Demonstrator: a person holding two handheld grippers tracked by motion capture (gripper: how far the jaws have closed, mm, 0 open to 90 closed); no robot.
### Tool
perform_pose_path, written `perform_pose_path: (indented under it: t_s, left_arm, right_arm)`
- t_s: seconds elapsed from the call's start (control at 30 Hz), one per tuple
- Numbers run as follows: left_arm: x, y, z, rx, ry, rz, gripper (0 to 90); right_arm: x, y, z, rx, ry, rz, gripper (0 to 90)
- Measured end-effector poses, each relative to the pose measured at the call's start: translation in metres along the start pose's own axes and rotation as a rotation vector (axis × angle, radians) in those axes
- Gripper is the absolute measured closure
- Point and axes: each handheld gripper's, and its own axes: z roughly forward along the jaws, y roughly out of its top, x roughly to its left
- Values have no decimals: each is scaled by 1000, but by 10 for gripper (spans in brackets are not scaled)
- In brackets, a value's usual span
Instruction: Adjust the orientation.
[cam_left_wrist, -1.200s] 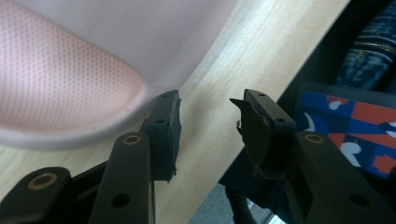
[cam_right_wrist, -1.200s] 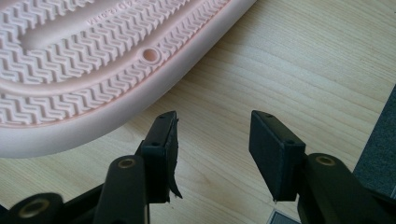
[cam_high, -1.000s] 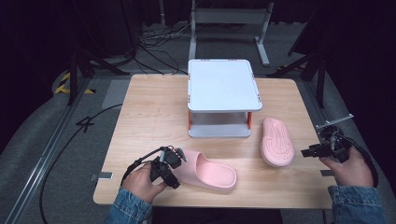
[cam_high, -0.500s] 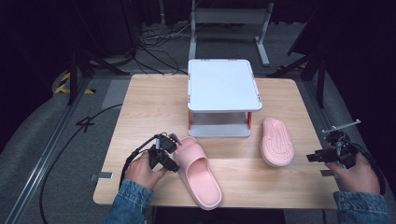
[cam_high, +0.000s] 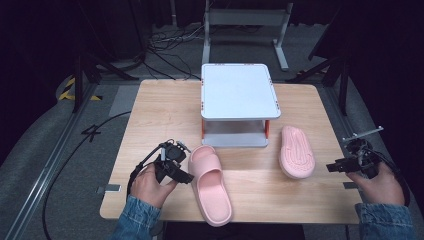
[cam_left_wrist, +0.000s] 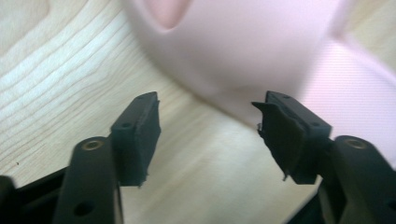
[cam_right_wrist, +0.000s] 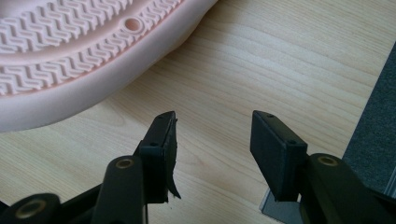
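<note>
A pink slipper (cam_high: 211, 182) lies upright on the wooden table (cam_high: 160, 115), strap end toward the white stand and heel at the front edge. My left gripper (cam_high: 184, 171) sits just left of its strap. Its jaws have just been opening and stand open. In the left gripper view, my left gripper (cam_left_wrist: 210, 114) holds nothing, and the blurred slipper (cam_left_wrist: 243, 46) lies just beyond the tips. A second pink slipper (cam_high: 296, 151) lies sole up at the right. My right gripper (cam_high: 334, 166) is open beside it. In the right gripper view, my right gripper (cam_right_wrist: 212, 126) is over bare wood, with the ribbed sole (cam_right_wrist: 70, 46) ahead on the left.
A white two-tier stand (cam_high: 239, 92) with orange legs occupies the table's middle back. The table's right edge and the grey floor (cam_right_wrist: 373, 116) are close to my right gripper. A black cable (cam_high: 95, 135) trails off the left side. Dark frames and cables lie behind the table.
The left slipper has swung from lying crosswise to pointing its heel at the front edge. My left gripper has let go of it and lifted slightly. The right gripper has stayed put.
</note>
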Motion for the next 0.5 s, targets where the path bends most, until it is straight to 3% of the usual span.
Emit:
perform_pose_path:
  t_s: [0.03,0.1,0.2,0.27,0.5]
  left_arm:
    - [0,0,0,0,0,0,340]
    - [-13,1,-3,-13,14,31,326]
    - [-25,3,6,-14,43,40,281]
    - [-27,5,15,1,47,27,275]
    - [-30,9,36,49,149,10,303]
  right_arm:
    - [0,0,0,0,0,0,512]
    - [1,2,1,-1,0,-7,509]
    - [3,5,1,-3,0,-13,507]
    - [4,6,2,-2,-1,-18,505]
    - [4,7,4,4,1,-24,498]
